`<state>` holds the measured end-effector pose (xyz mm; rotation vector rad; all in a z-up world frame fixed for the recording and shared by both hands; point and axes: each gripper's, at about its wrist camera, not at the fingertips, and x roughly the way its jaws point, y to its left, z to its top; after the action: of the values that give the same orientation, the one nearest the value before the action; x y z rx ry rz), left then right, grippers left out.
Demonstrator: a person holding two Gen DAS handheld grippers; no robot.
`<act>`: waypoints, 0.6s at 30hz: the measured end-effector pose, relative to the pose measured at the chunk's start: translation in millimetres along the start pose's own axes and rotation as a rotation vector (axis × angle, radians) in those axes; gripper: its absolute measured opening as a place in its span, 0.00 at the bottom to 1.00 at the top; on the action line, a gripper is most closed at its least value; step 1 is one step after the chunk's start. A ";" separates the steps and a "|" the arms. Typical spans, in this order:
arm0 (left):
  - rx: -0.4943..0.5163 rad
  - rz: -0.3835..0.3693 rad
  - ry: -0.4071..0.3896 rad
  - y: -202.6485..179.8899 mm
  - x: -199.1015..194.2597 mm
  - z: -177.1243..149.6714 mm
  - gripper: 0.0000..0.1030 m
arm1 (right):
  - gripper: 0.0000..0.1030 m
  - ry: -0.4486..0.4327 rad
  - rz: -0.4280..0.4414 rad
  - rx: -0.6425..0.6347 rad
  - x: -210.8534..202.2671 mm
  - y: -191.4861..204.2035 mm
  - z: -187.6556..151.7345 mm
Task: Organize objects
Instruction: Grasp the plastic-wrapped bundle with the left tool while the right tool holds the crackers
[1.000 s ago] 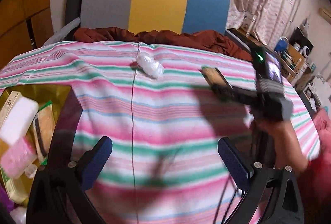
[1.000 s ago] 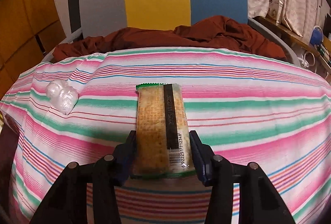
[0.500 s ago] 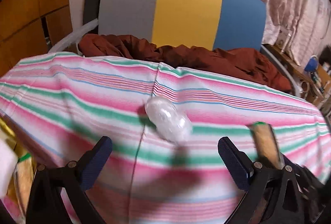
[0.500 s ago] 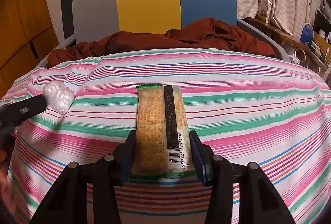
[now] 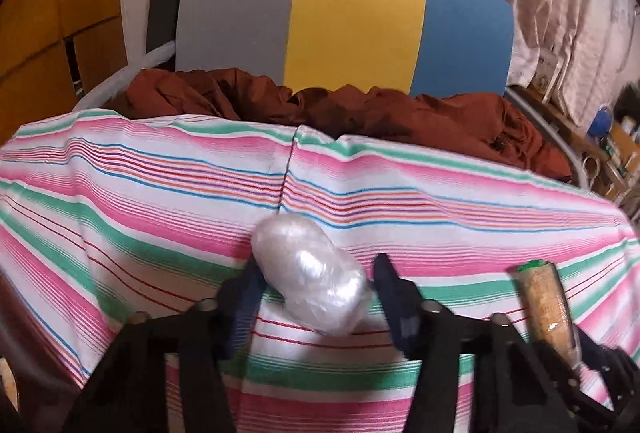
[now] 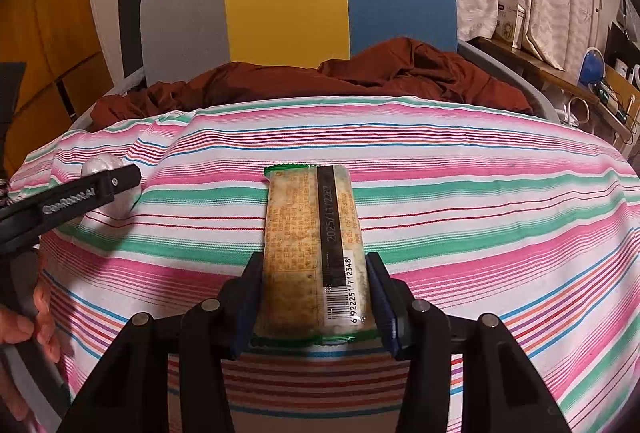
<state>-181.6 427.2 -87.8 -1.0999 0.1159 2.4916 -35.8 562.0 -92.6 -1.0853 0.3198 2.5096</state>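
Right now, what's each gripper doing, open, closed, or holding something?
Left gripper: jaws have just been closing around the white plastic-wrapped bundle, apparently gripping it.
Right gripper: shut on the cracker packet.

A crumpled, glossy white plastic bundle (image 5: pixel 310 275) lies low and centre on my striped tabletop (image 5: pixel 140 201), tilted toward the lower right. A tan snack packet (image 6: pixel 314 253), green-edged with a barcode, points lengthwise up the middle of the frame.

Left tongs (image 5: pixel 314 291) now advanced over the striped cloth (image 5: pixel 160 201), jaws just closed around the plastic-wrapped bundle (image 5: pixel 310 277).
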 end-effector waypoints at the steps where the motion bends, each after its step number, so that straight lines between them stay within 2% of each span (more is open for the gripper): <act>1: 0.011 0.012 -0.001 -2.4 0.5 -0.2 0.46 | 0.48 0.000 -0.001 -0.001 0.0 0.3 0.0; 6: 0.030 -0.012 -0.029 -4.7 -3.5 -2.7 0.40 | 0.48 -0.001 -0.003 -0.003 0.0 0.4 -0.1; 14: 0.211 -0.047 -0.160 -34.2 -36.7 -18.6 0.40 | 0.48 -0.005 -0.010 0.008 -0.4 -2.3 -0.2; 18: 0.241 -0.056 -0.201 -36.7 -54.7 -31.3 0.40 | 0.48 -0.006 -0.017 0.011 -0.5 -2.6 -0.1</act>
<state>-112.3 434.9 -66.5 -0.7415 0.3128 2.4450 -34.4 564.2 -92.5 -1.0713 0.3202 2.4928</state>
